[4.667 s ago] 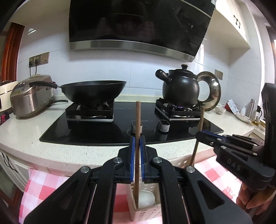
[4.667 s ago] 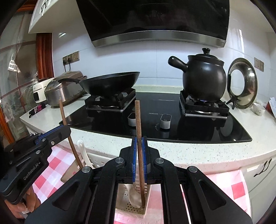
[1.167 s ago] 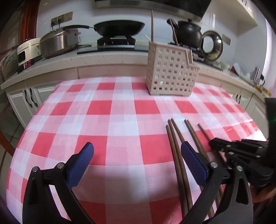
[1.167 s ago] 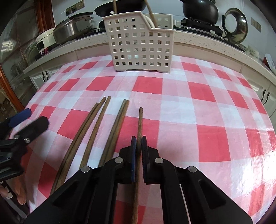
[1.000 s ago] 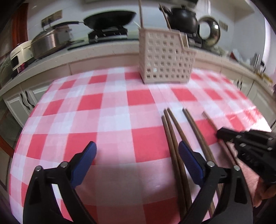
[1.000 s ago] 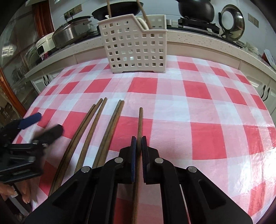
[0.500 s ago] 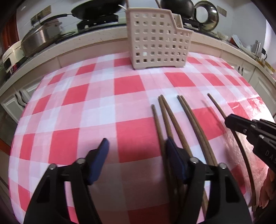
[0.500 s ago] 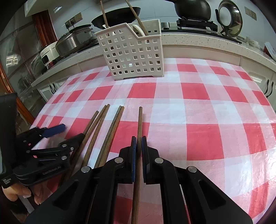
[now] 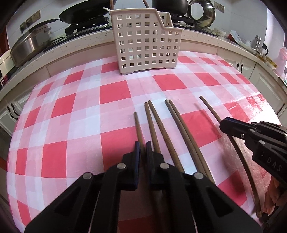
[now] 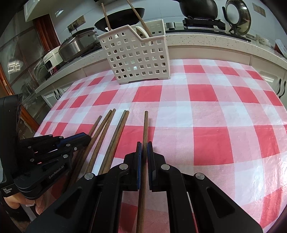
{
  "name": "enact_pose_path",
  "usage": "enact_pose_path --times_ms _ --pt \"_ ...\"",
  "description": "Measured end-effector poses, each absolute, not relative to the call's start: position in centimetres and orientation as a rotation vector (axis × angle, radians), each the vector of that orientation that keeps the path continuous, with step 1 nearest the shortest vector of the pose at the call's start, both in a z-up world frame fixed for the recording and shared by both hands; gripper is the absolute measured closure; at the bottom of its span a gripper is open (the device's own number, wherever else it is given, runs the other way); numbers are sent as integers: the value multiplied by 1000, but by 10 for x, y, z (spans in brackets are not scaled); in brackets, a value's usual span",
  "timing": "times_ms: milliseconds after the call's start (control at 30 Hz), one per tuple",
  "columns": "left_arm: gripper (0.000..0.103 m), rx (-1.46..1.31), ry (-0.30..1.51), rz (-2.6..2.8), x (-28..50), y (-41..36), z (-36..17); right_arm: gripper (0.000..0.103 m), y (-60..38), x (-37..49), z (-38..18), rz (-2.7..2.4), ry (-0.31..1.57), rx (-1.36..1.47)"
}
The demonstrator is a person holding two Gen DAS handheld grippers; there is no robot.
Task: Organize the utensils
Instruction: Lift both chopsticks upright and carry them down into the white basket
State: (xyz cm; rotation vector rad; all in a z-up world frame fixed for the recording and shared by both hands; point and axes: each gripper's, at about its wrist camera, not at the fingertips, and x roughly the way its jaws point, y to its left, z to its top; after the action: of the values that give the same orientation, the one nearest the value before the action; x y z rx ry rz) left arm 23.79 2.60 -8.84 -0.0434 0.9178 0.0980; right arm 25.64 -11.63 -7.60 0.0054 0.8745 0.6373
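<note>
Several brown wooden chopsticks lie on a red-and-white checked tablecloth [image 9: 114, 93]. My left gripper [image 9: 143, 148] is shut on the leftmost chopstick [image 9: 137, 125]. My right gripper [image 10: 144, 148] is shut on the rightmost chopstick [image 10: 145, 125], which also shows in the left wrist view [image 9: 209, 109]. Two pairs of chopsticks [image 9: 172, 125] lie between them. A white perforated utensil basket [image 9: 145, 41] stands at the table's far edge and holds two chopsticks [image 10: 105, 16] and a white spoon [image 10: 141, 30].
Behind the table runs a kitchen counter [image 10: 206, 41] with a stove, a black wok [image 9: 84, 12], a black clay pot [image 10: 199, 7], a pot lid [image 10: 236, 14] and a rice cooker [image 9: 26, 44]. Cabinets [image 10: 279, 84] stand below the counter.
My left gripper has dropped toward the table and closed from wide open onto the leftmost chopstick. My right gripper stays shut on its chopstick.
</note>
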Motion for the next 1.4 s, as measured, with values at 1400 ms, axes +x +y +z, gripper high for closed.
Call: enact_pose_path --times_ms 1400 --pt "98 -97 428 96 148 43 43 97 -115 210 41 678 463 -27"
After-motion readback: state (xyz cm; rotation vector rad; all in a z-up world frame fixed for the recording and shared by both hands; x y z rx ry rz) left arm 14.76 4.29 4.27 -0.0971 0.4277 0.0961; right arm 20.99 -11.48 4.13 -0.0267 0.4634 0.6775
